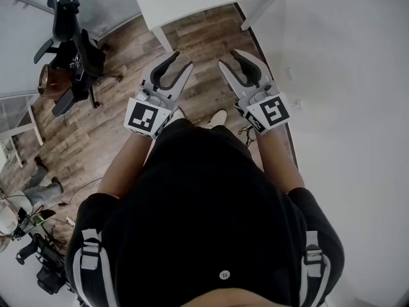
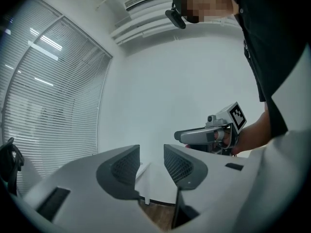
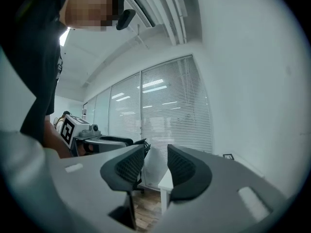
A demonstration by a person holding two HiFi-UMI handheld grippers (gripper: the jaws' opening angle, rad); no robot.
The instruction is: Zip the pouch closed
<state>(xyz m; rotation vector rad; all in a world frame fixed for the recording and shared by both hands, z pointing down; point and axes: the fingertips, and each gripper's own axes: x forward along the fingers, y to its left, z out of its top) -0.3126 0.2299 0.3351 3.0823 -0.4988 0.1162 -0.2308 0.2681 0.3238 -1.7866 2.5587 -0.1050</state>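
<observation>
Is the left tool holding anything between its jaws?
No, the left tool has its jaws standing apart, with nothing in the gap between them.

Right gripper point(image 3: 155, 165): jaws stood apart, nothing between. Left gripper point(image 3: 97, 139) alongside. Behind: window blinds point(image 3: 175, 106), white table point(image 3: 166, 180), wooden floor point(image 3: 146, 210).

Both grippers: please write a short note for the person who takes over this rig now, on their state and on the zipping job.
Left gripper: tongs apart, nothing between them, held level above the brown wood-plank floor.
Right gripper: the same, beside it.
Pouch: in no view; only a white rectangular table stands ahead.
Done: nothing that shows.
Left: find the pouch, hold it, pull the zip shut.
</observation>
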